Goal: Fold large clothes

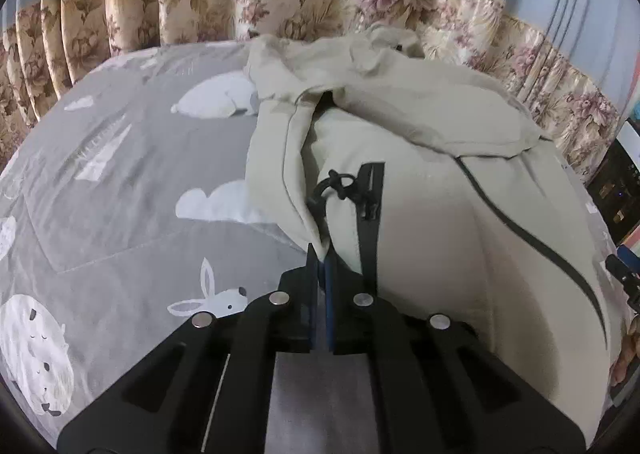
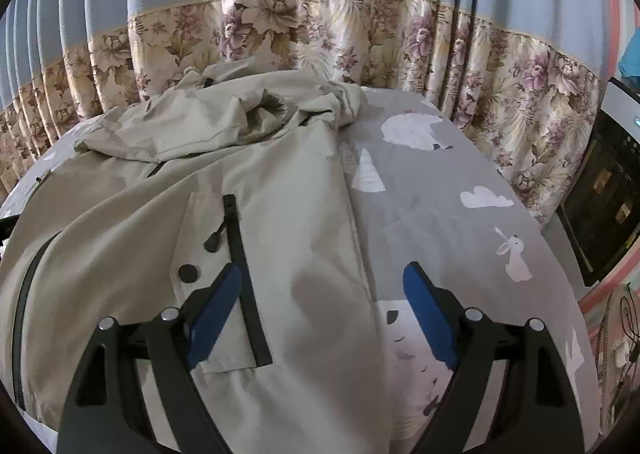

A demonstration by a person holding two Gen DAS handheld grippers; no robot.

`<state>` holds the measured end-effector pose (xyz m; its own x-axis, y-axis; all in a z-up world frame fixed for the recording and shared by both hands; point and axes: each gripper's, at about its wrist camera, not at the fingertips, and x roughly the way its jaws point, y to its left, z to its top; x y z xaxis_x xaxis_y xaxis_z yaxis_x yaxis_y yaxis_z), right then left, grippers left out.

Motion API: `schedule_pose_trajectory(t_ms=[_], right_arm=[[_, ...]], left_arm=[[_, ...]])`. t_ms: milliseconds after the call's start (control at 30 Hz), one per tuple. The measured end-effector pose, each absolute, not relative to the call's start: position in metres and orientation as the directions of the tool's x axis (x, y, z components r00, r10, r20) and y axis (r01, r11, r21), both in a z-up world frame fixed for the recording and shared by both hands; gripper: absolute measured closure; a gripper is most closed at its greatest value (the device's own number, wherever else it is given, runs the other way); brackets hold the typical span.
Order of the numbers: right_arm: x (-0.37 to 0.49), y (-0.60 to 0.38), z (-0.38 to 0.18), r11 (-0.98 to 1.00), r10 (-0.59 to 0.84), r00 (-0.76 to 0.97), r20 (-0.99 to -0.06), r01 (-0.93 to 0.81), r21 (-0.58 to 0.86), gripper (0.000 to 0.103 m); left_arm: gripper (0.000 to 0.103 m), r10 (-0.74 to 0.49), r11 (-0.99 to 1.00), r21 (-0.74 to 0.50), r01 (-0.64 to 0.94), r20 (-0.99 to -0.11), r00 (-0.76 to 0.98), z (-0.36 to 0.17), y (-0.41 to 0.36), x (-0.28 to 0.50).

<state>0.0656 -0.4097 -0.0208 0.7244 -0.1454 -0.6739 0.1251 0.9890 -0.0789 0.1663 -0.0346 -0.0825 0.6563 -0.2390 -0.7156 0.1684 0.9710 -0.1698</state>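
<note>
A large beige jacket (image 1: 420, 182) with black zippers lies spread on a grey bed sheet (image 1: 120, 190) printed with white animals. My left gripper (image 1: 320, 258) is shut on the jacket's left side edge, a fold of beige cloth pinched between its blue pads. In the right wrist view the same jacket (image 2: 200, 182) fills the left half, its hood bunched at the far end. My right gripper (image 2: 324, 286) hangs open over the jacket's right edge, one pad above a pocket zipper (image 2: 244, 278), the other above the sheet (image 2: 460, 182).
A floral and blue curtain (image 2: 320, 26) hangs right behind the bed. Dark furniture (image 2: 604, 194) stands off the bed's right side. A blue-and-black gripper part and a hand (image 1: 628, 294) show at the right rim of the left wrist view.
</note>
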Motion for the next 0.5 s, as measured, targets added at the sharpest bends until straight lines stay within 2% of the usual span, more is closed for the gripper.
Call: schedule_pose_trajectory(t_ms=[133, 267, 400, 500], right_arm=[[0.065, -0.410, -0.012, 0.987, -0.159, 0.737, -0.657, 0.123, -0.101, 0.019], [0.064, -0.415, 0.000, 0.987, -0.159, 0.754, -0.637, 0.132, -0.090, 0.016], [0.066, -0.416, 0.004, 0.988, -0.155, 0.766, -0.624, 0.134, -0.082, 0.016], [0.065, -0.418, 0.002, 0.989, -0.148, 0.762, -0.630, 0.125, -0.081, 0.016]], left_arm=[[0.103, -0.227, 0.974, -0.135, 0.184, -0.663, 0.714, -0.043, -0.022, 0.152], [0.103, -0.201, 0.978, -0.073, 0.195, -0.582, 0.788, 0.018, 0.001, 0.135], [0.102, -0.214, 0.972, -0.046, 0.229, -0.571, 0.792, 0.046, 0.006, 0.124], [0.102, -0.166, 0.975, 0.020, 0.221, -0.599, 0.783, 0.042, 0.006, 0.114]])
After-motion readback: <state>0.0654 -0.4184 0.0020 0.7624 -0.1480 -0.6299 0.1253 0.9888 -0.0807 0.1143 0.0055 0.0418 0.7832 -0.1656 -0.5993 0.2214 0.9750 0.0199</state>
